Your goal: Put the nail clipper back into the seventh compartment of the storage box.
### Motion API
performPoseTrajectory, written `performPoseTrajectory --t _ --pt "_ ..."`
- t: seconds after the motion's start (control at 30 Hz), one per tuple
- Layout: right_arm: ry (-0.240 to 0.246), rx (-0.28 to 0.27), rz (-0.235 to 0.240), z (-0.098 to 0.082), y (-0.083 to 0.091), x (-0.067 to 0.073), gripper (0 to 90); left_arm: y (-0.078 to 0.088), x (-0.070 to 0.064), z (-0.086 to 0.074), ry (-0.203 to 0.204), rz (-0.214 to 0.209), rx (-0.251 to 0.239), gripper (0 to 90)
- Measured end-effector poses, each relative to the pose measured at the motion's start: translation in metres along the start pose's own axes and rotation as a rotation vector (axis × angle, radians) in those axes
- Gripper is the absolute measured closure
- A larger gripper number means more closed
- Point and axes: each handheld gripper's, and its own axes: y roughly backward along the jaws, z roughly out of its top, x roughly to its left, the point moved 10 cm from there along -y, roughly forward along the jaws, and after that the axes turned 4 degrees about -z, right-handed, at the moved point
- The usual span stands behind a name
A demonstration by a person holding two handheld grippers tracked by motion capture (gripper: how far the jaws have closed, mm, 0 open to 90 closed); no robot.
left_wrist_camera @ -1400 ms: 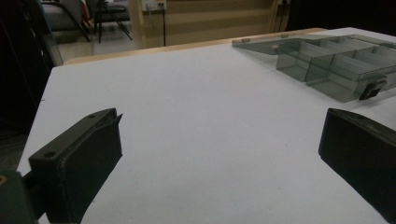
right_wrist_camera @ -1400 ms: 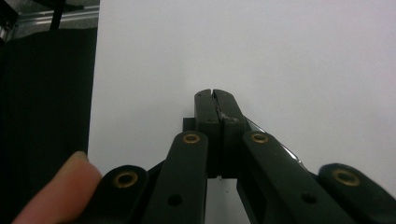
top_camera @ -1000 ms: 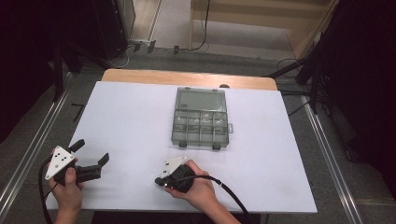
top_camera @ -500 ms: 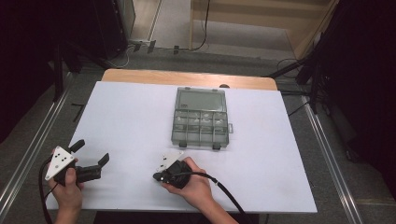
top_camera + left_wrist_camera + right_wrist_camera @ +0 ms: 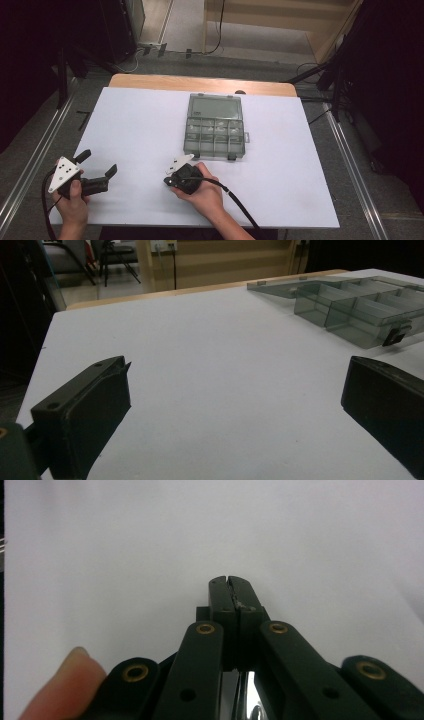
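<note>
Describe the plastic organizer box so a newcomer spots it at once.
Start at the white table top in the high view and look to its middle, toward the far wooden edge. There lies a grey see-through organizer box with its lid open flat behind it. Its grid of small compartments sets it apart from the two black grippers, left and right, near the person.

High view overhead, claw views low, sharing table (image 5: 140, 125)

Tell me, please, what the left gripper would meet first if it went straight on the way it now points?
Probably nothing soon: the left gripper faces bare white table; the clear compartment box lies off to one side.
</note>
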Motion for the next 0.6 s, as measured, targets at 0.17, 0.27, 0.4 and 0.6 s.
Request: performPoseTrajectory --t 0.17,0.27,0.4,0.6 --pt "-0.029 -0.044 0.013 0.008 0.012 -0.004 90.0 0.001 0.0 0.0 0.004 -0.002 -0.005 0.0" --pt "-0.054 -0.057 0.019 0.012 0.026 -0.009 81.2 0.001 0.001 0.0 0.006 -0.003 -0.006 0.0" --pt "-0.062 -0.046 -0.012 0.013 0.039 -0.015 65.8 0.001 0.001 0.001 0.006 -0.005 -0.006 0.0" --pt "-0.068 0.006 -0.03 0.008 0.045 -0.013 38.8 0.001 0.0 0.001 0.006 -0.006 -0.007 0.0"
